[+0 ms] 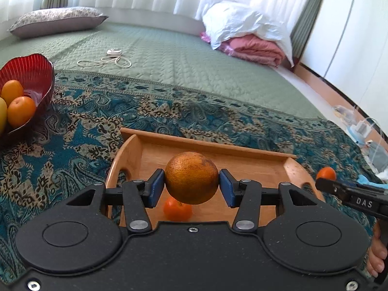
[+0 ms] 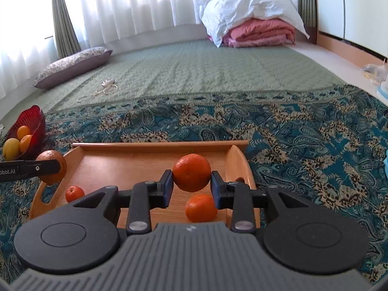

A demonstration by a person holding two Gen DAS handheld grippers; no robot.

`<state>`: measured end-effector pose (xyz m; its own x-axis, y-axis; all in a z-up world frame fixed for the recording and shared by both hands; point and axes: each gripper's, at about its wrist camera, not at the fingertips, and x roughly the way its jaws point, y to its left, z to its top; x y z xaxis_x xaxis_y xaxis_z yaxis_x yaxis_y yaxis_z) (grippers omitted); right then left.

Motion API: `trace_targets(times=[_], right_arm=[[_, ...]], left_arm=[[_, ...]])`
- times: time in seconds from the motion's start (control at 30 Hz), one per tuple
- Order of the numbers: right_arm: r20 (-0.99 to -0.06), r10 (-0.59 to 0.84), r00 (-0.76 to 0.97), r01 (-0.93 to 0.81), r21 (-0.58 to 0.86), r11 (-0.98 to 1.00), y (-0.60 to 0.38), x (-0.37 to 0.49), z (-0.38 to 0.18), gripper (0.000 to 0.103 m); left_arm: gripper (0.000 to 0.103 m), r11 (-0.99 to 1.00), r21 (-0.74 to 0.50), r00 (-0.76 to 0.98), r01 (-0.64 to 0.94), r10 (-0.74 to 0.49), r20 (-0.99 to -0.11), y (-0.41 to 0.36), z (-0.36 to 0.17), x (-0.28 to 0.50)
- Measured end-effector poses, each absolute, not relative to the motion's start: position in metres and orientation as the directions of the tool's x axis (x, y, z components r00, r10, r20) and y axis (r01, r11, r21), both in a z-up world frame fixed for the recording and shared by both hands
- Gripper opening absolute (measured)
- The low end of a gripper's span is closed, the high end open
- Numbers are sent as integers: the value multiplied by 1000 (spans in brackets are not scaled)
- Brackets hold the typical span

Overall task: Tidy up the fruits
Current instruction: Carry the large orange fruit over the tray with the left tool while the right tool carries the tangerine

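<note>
Left tool [image 1: 192, 181]: I'm pinching the big orange [image 1: 191, 177] above the tray [image 1: 242, 149].
Right tool [image 2: 191, 181]: I'm pinching a mandarin [image 2: 192, 172].

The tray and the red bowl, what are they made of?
The tray looks like wood: light brown, with faint grain lines and a smooth, slightly shiny finish. The red bowl looks like glass, or maybe clear plastic: it is see-through, ribbed and glossy, and light shines through it. The pictures cannot settle which.
</note>
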<state>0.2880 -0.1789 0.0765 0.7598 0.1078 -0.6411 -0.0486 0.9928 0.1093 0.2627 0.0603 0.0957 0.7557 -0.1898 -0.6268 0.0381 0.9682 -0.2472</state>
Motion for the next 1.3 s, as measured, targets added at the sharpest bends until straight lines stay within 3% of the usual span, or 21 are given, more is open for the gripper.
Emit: trace_targets(times=[0.37,1.3], right_arm=[[-731,53,680,20,91,996,-179,329,43,37],[-765,46,642,40,93,995,-181,343,23,37]], left_arm=[[47,978,-210,706,-15,-139,-694,54,70,306],[47,986,-165,681,-31,-101,-726,51,49,319]])
